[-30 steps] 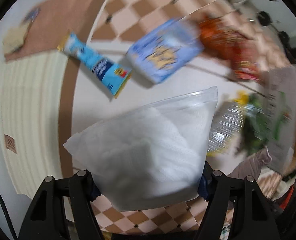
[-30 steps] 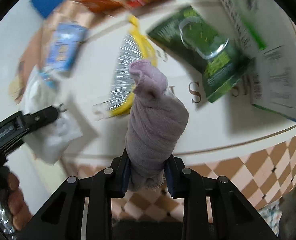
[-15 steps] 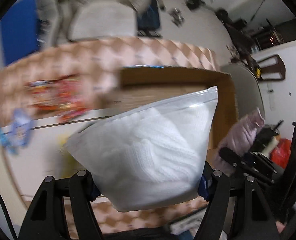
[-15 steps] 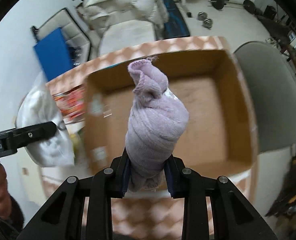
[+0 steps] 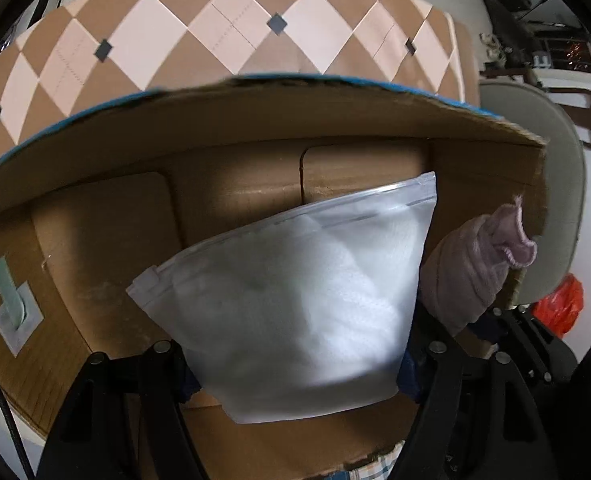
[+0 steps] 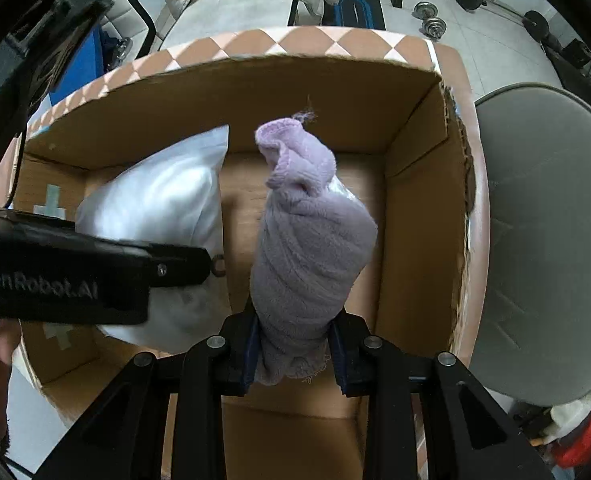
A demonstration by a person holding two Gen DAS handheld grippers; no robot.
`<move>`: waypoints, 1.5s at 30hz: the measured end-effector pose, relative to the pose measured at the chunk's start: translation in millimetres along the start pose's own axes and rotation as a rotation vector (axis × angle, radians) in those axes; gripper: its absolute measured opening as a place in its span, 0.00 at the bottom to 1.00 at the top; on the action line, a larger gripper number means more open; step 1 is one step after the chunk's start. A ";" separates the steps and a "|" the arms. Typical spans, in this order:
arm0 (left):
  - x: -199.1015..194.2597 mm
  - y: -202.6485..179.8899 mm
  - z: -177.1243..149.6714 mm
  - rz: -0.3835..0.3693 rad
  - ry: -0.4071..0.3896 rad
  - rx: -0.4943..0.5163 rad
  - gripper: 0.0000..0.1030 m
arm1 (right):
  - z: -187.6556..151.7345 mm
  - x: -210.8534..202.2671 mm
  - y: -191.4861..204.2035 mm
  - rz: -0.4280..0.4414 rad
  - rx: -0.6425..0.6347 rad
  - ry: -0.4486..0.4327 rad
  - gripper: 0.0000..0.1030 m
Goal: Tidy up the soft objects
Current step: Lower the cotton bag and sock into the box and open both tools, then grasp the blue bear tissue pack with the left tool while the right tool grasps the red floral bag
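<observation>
Mid-drop: left gripper [image 5: 295, 364] clamps the white bag [image 5: 295, 300], right gripper [image 6: 295, 350] clamps the purple cloth [image 6: 307, 232], both held inside the box [image 6: 415, 208], bag at 9 o'clock of cloth, neither released, box floor otherwise bare.

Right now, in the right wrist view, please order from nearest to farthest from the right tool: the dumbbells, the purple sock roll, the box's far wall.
1. purple sock roll, in the right tool.
2. box's far wall, straight ahead.
3. dumbbells, floor, upper right.
</observation>
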State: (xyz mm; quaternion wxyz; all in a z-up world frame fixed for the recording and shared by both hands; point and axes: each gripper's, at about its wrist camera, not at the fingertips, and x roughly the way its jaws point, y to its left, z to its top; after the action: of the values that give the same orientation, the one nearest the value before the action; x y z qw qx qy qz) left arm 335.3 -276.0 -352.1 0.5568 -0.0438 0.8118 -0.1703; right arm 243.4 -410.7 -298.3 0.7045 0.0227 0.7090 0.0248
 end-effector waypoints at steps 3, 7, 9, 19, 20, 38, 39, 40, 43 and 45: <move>-2.0 0.4 -3.8 0.038 0.005 -0.020 0.77 | 2.2 4.8 -4.6 -0.002 0.000 0.025 0.37; -25.7 3.3 -19.5 0.086 -0.071 -0.011 0.92 | 0.2 -4.1 -3.7 -0.002 0.022 0.022 0.80; -40.8 5.0 -31.0 0.115 -0.118 0.002 0.94 | -3.8 -10.1 -9.4 -0.003 0.047 0.013 0.81; -78.6 34.2 -93.4 0.195 -0.278 0.005 0.99 | -35.7 -20.0 -3.2 0.007 0.152 0.005 1.00; -83.0 40.4 -103.9 0.193 -0.287 0.006 0.99 | -38.2 -19.6 -0.9 0.006 0.161 0.001 1.00; -206.6 237.8 -221.2 0.391 -0.572 -0.136 0.99 | -26.1 -110.5 266.2 0.181 -0.030 -0.145 1.00; -207.2 255.8 -222.2 0.425 -0.568 -0.147 0.99 | -16.2 -104.1 285.9 0.194 -0.039 -0.128 1.00; -207.0 275.4 -219.0 0.450 -0.558 -0.150 0.99 | -8.5 -98.0 301.6 0.207 -0.042 -0.114 1.00; -194.8 327.5 -200.4 0.508 -0.482 -0.141 0.99 | 24.8 -67.3 346.1 0.225 -0.047 -0.048 1.00; -179.7 352.0 -182.1 0.536 -0.424 -0.101 0.99 | 50.2 -40.2 365.4 0.209 -0.032 0.004 1.00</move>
State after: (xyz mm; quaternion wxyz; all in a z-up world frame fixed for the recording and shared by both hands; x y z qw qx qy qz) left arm 277.3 142.7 -248.3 0.7351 0.1094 0.6682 0.0353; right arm 292.8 -48.7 -234.0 0.6970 0.0852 0.7035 0.1096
